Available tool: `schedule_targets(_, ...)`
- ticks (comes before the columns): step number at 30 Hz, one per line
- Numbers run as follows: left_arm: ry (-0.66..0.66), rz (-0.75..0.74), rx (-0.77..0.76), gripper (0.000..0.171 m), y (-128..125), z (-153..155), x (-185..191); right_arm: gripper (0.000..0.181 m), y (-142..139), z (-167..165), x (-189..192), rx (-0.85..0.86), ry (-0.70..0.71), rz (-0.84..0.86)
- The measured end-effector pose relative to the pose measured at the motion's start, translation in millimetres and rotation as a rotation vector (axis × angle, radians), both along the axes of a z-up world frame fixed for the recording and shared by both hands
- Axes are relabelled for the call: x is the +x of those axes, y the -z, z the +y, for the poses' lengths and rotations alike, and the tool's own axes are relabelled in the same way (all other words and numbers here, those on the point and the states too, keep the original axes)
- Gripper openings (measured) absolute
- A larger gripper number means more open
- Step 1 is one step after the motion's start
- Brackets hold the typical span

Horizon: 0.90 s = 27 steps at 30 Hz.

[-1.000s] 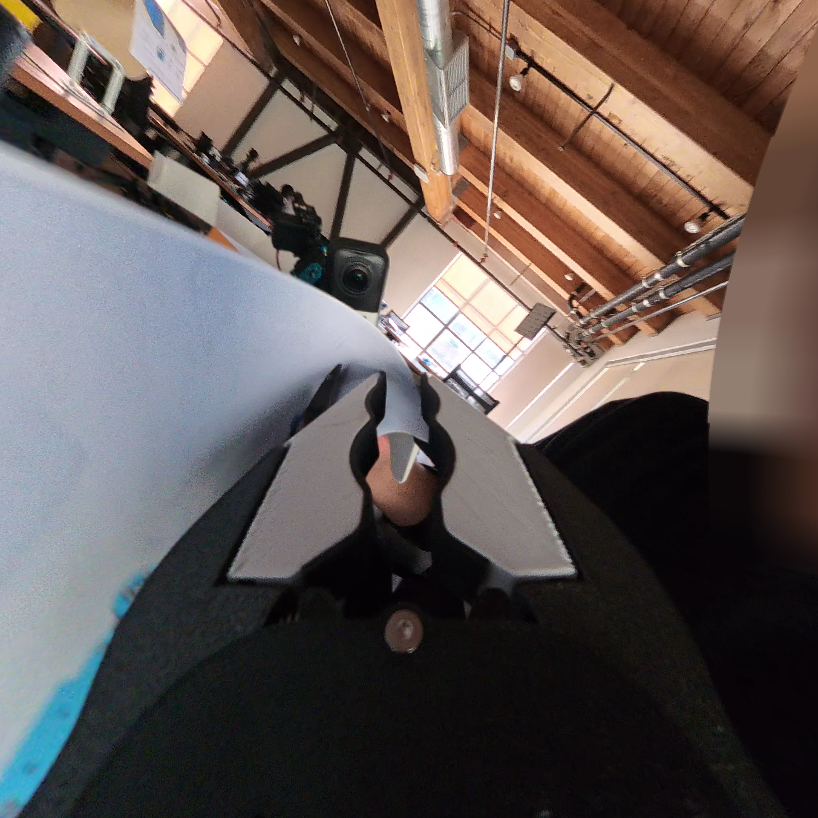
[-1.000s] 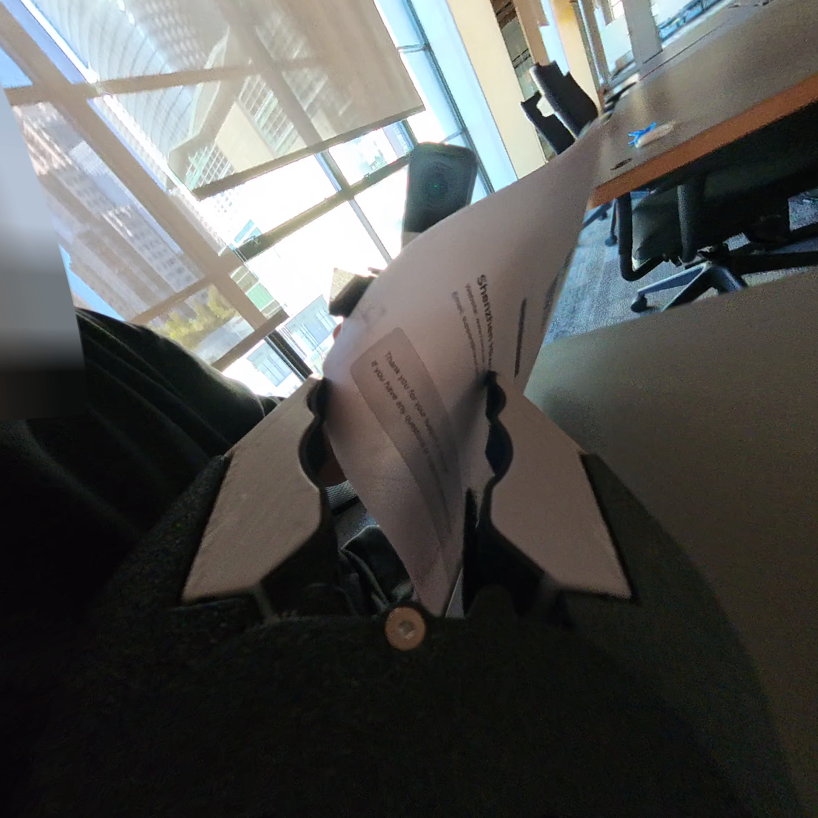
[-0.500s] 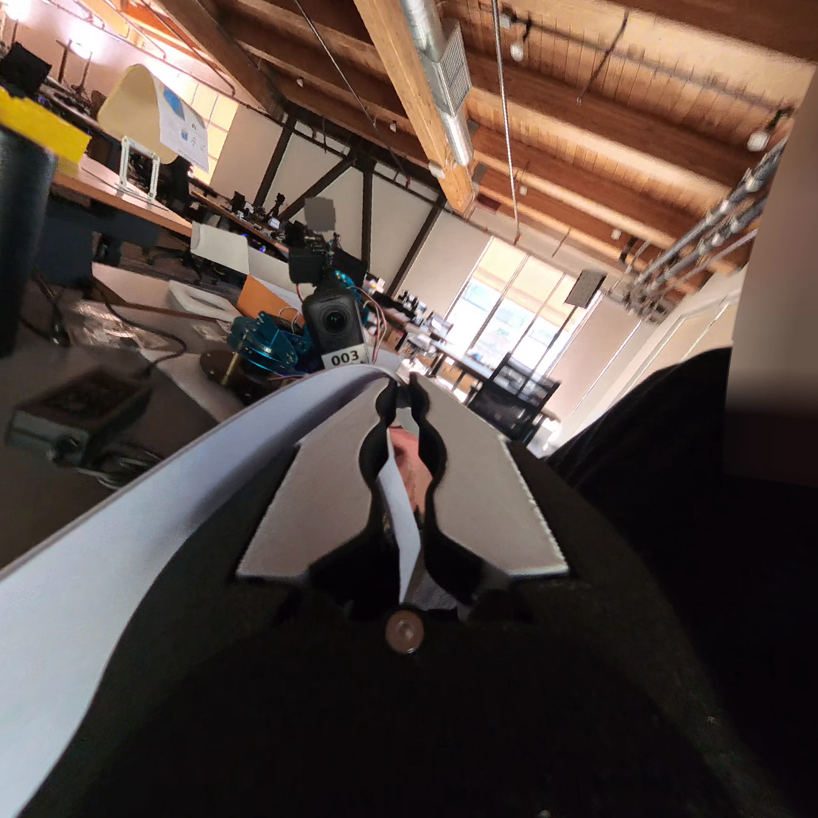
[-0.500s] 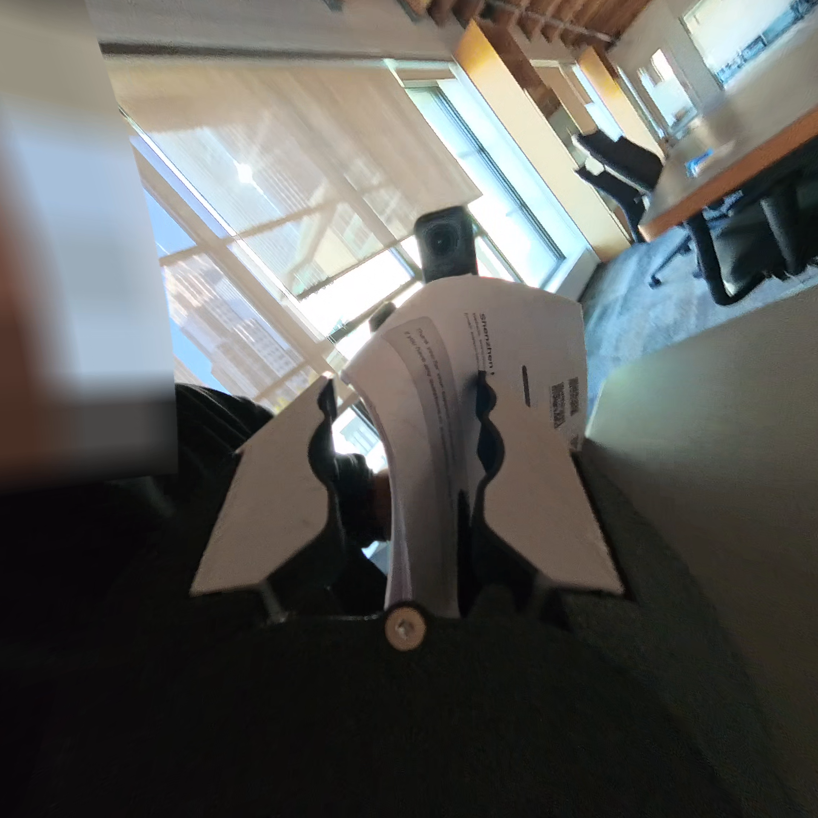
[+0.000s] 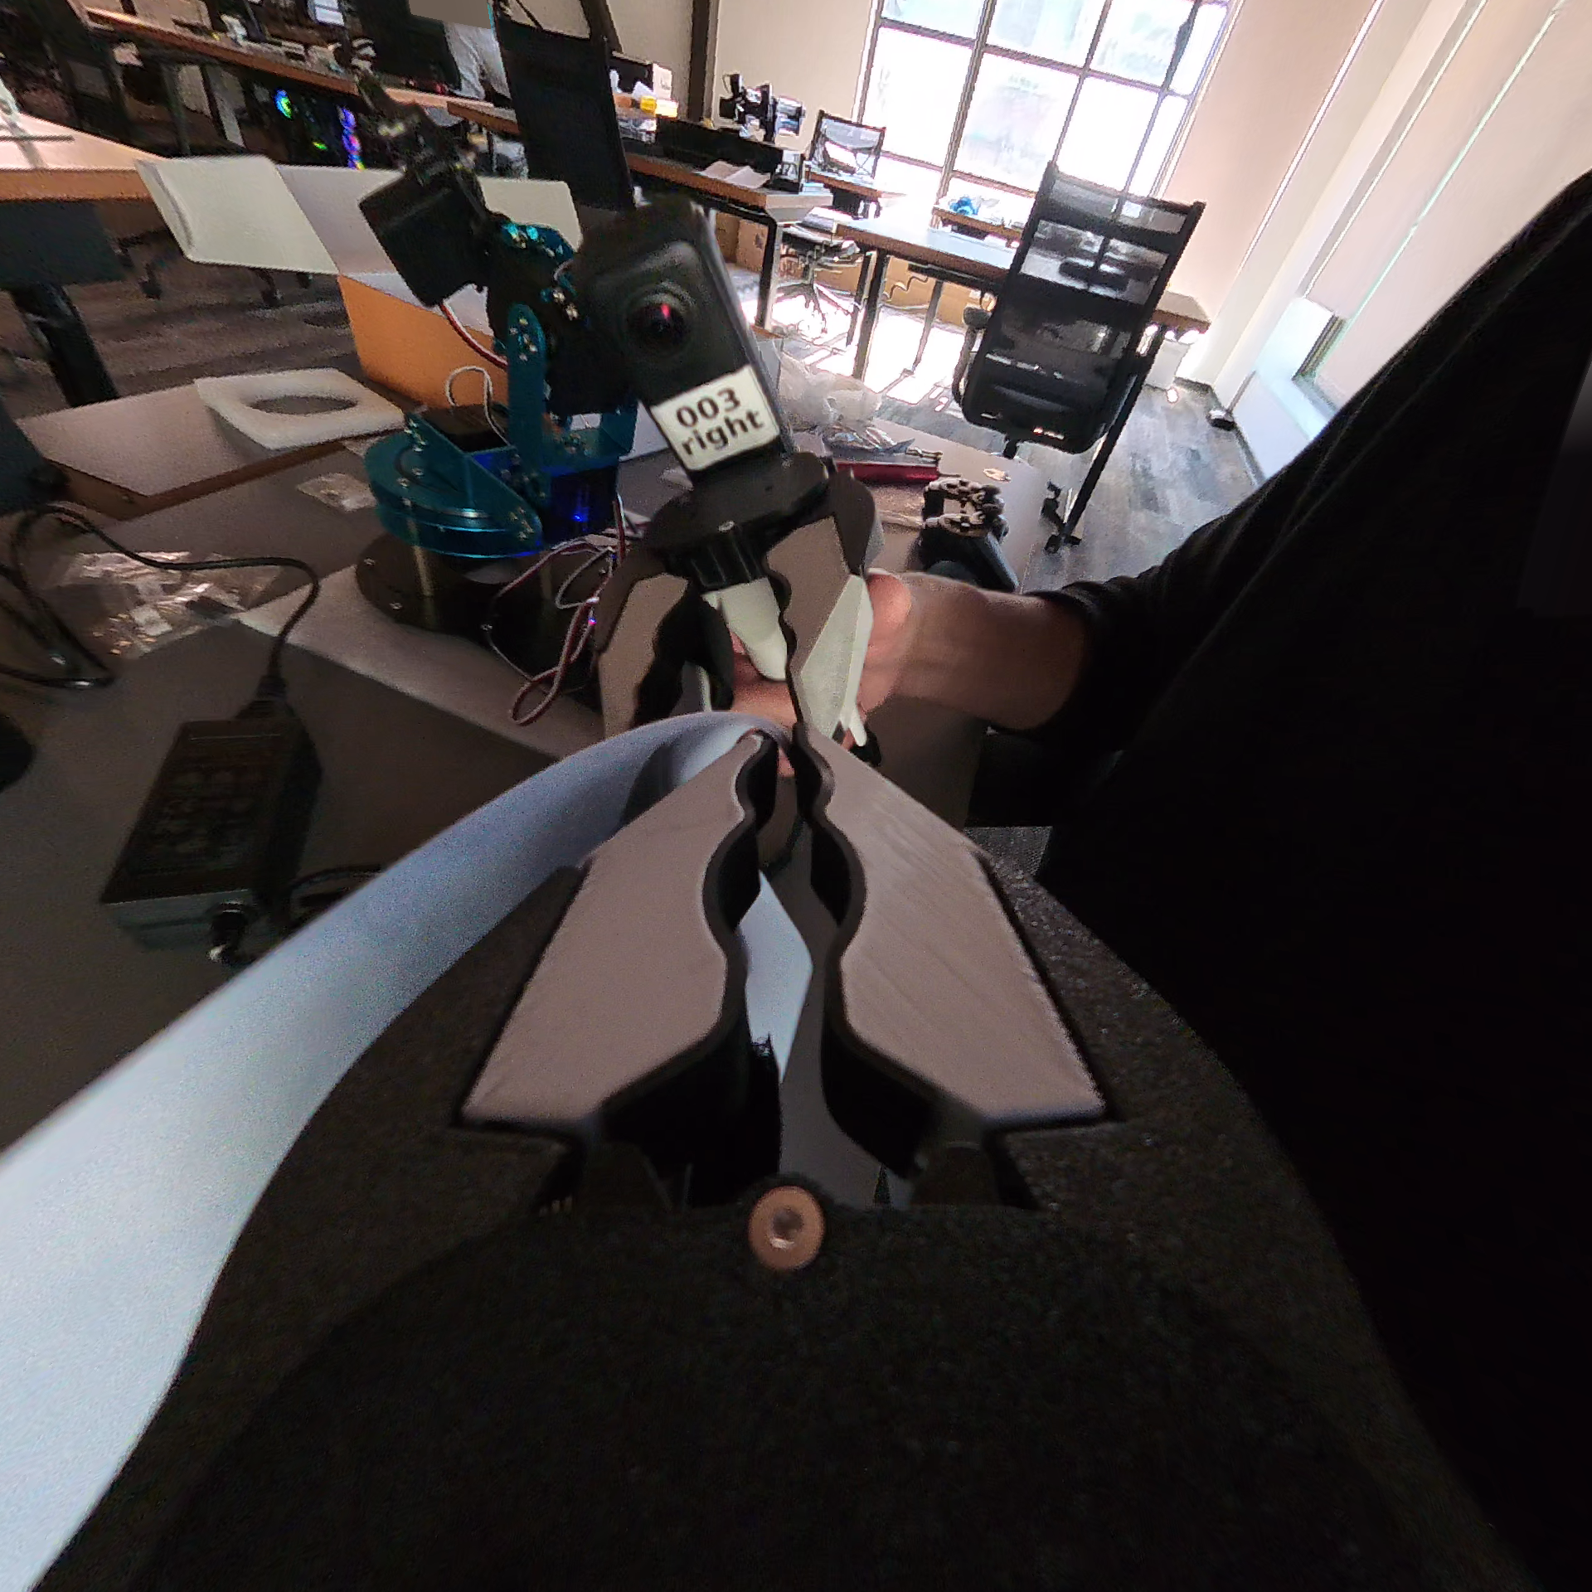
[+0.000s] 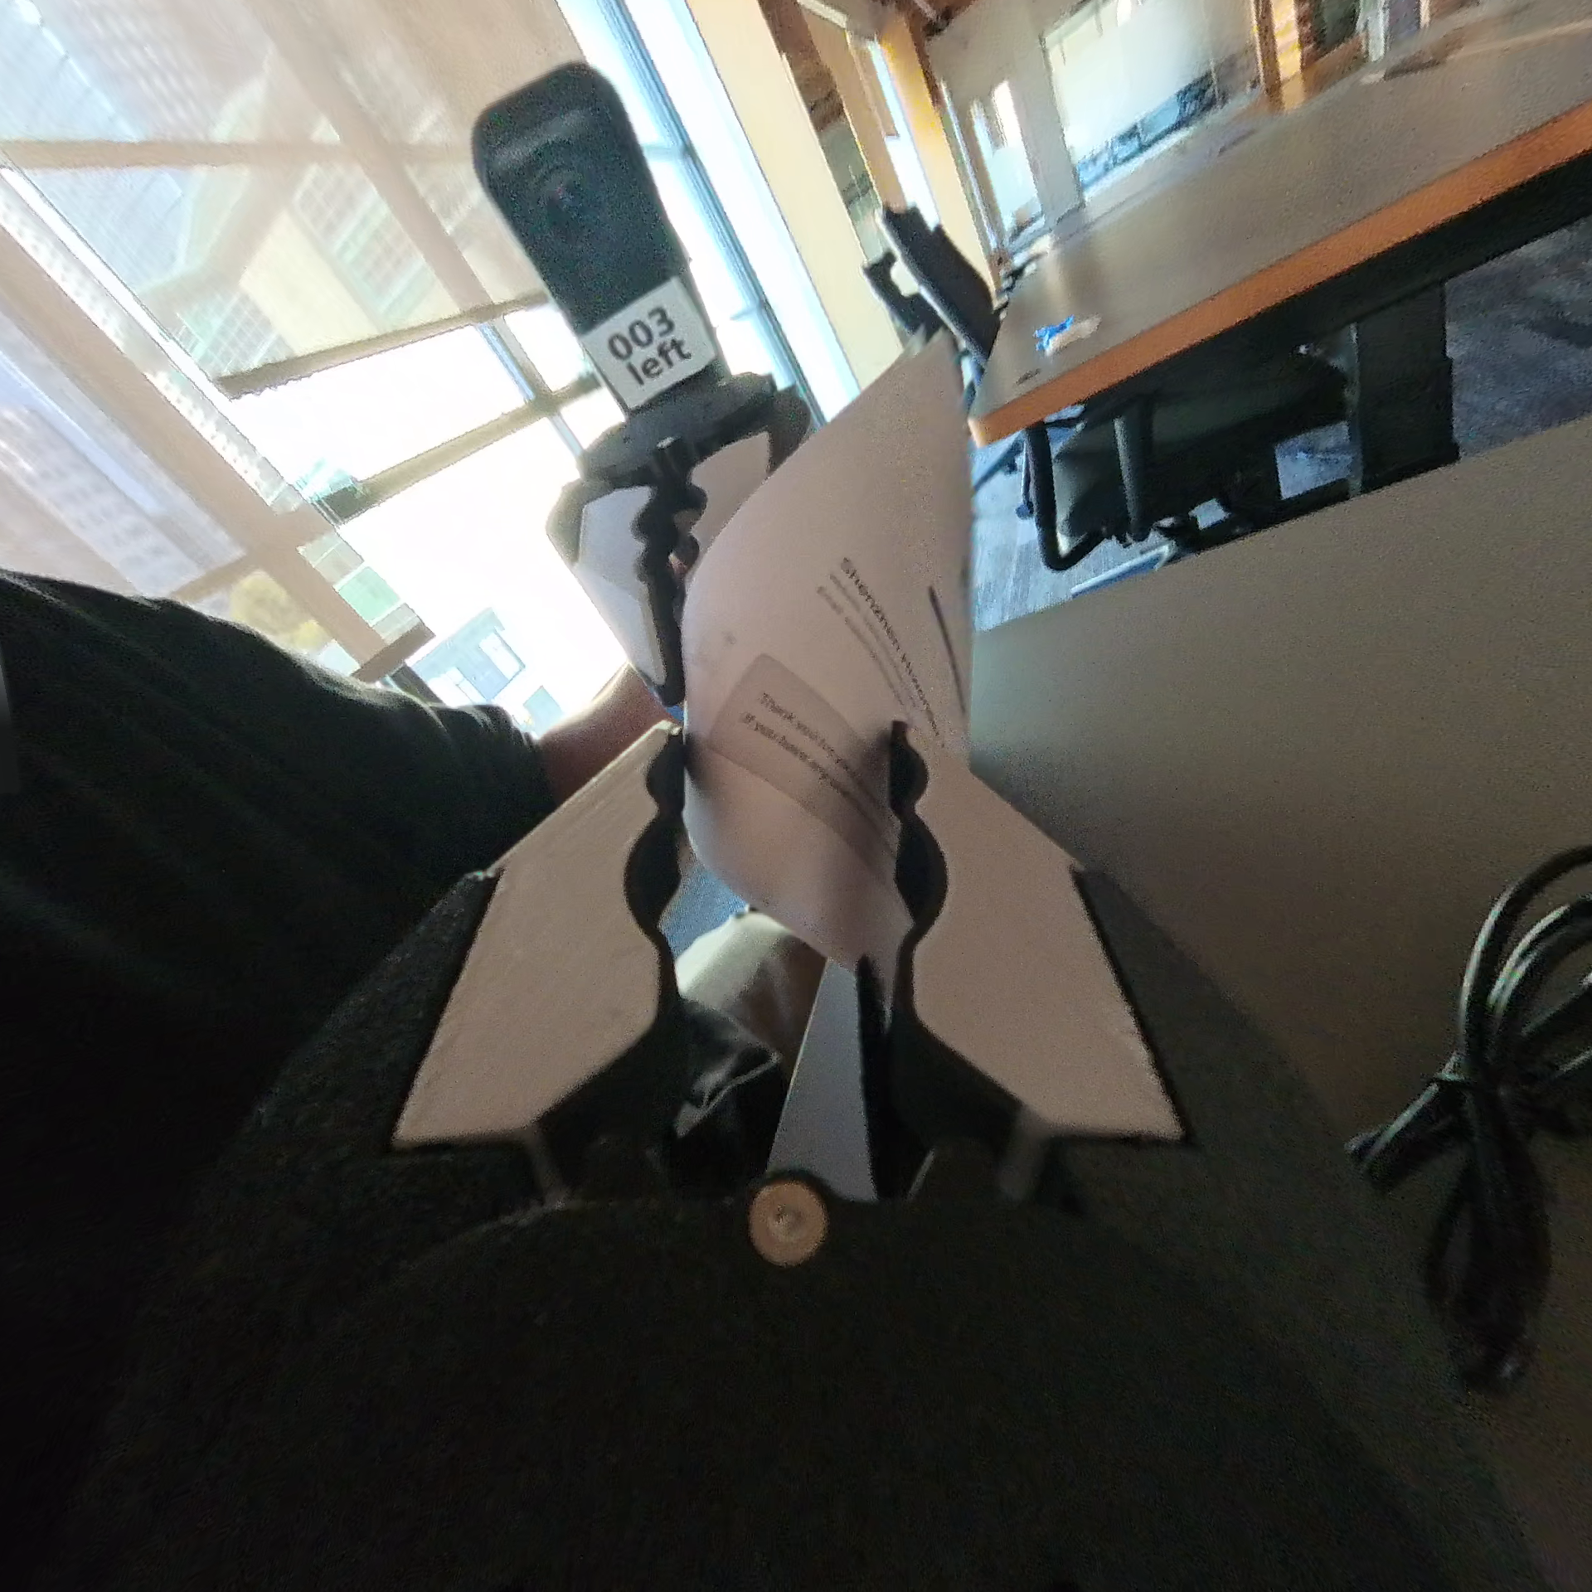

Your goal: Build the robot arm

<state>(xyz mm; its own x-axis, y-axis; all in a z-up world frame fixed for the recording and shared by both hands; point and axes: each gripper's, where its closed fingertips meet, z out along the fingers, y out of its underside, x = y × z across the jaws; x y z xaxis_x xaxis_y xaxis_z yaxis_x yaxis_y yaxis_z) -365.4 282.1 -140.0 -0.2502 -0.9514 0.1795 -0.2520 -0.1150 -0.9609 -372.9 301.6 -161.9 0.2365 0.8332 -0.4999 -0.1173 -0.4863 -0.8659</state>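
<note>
Two hand-held grippers are facing each other above the grey table [image 5: 413,775], sharing one white sheet of paper [image 6: 827,655]. The left hand-held gripper [image 5: 782,748] is pinching the sheet's edge, its jaws pressed nearly together, the paper curving away to its left. The right hand-held gripper [image 6: 788,732] is standing spread, the printed sheet lying against its right finger [image 6: 1016,973]. Beyond the paper, a blue robot arm [image 5: 482,448] is standing on the table, a black power adapter [image 5: 215,818] lying nearer.
</note>
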Motion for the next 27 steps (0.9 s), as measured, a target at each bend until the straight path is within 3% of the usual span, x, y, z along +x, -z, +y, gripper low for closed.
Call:
schedule_targets(7, -0.049, -0.068, -0.105, 0.001, 12.2, -2.1, 4.2, 0.033, 9.9, -6.0, 5.6, 0.029, -0.02, -0.065)
schedule_targets(19, -0.19, -0.169, -0.351, 0.001, 30.7, 1.9, -18.7, 0.028, 15.8, -3.6, 9.2, -0.061, 0.023, 0.011)
schedule_targets(22, -0.226, -0.185, -0.415, 0.039, 28.7, 4.1, -17.9, 0.03, 12.3, -11.0, -4.1, 0.007, 0.029, -0.046)
schedule_targets(24, -0.21, -0.223, -0.436, 0.038, 22.0, 1.8, -19.5, 0.031, 11.7, -16.1, -12.2, 0.058, 0.03, -0.112)
schedule_targets(27, -0.208, -0.282, -0.424, 0.022, 10.3, -0.5, -22.1, 0.032, 7.1, -19.1, -15.7, 0.1, 0.041, -0.161)
